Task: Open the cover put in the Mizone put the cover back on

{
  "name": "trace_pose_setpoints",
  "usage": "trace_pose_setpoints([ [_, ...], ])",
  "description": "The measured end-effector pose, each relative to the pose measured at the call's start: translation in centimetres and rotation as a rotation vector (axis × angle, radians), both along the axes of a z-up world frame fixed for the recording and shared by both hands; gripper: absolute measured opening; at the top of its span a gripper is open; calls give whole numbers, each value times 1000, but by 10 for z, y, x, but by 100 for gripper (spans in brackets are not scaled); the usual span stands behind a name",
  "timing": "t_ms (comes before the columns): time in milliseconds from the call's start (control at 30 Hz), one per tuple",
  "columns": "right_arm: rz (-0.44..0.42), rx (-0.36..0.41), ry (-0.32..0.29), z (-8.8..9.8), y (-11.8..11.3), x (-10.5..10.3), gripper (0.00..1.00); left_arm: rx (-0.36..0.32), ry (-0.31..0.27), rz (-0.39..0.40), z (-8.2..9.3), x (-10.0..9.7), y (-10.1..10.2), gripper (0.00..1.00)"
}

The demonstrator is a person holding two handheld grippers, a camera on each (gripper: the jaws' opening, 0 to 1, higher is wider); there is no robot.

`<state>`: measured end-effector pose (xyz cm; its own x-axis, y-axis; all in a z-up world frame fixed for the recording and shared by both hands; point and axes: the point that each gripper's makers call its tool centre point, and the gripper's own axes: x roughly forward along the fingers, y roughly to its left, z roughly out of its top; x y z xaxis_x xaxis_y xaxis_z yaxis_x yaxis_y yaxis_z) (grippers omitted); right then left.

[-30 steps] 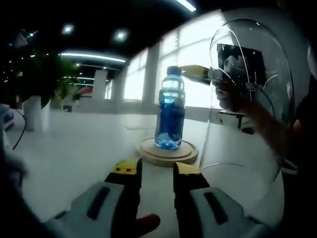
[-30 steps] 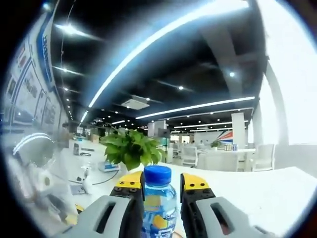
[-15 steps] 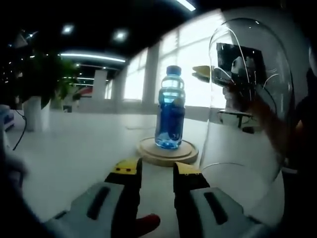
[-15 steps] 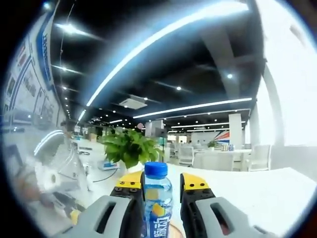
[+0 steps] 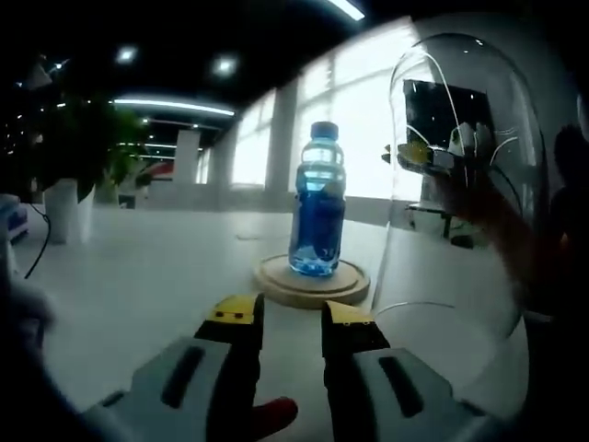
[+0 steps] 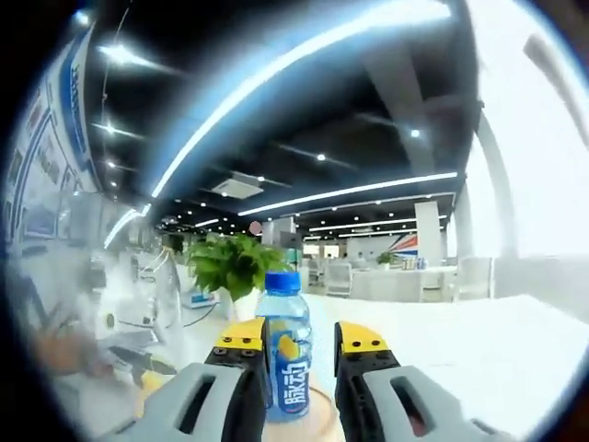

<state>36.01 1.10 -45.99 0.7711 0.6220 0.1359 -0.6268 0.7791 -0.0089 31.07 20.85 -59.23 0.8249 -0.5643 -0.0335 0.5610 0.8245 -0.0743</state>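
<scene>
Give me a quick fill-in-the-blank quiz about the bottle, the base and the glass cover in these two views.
1. The Mizone bottle stands upright on a round ____ base.
2. The bottle's cap is ____ in colour.
3. The clear glass cover is ____ the base, not over the bottle.
4. Behind the bottle in the right gripper view stands a potted ____.

Missing words: wooden; blue; off; plant

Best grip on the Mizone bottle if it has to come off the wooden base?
Grip the Mizone bottle at mid-body, coming in level from the side. It stands upright and alone on the round wooden base, and the straight labelled wall suits two jaws; the glass cover is held aside.
</scene>
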Motion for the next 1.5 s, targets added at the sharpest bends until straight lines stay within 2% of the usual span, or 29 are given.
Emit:
trace_pose_setpoints([
  [100,-14,-10,13,-10,-5,-6,20,2,-1,-1,0,0,0,19],
  [500,-54,-29,31,-31,-18,-25,20,3,-2,-2,0,0,-1,19],
  [1000,-82,31,129,-75,-34,-35,19,10,-4,1,0,0,-1,19],
  [1500,-104,45,158,-107,-41,-41,18,14,-4,0,-1,-1,-1,19],
])
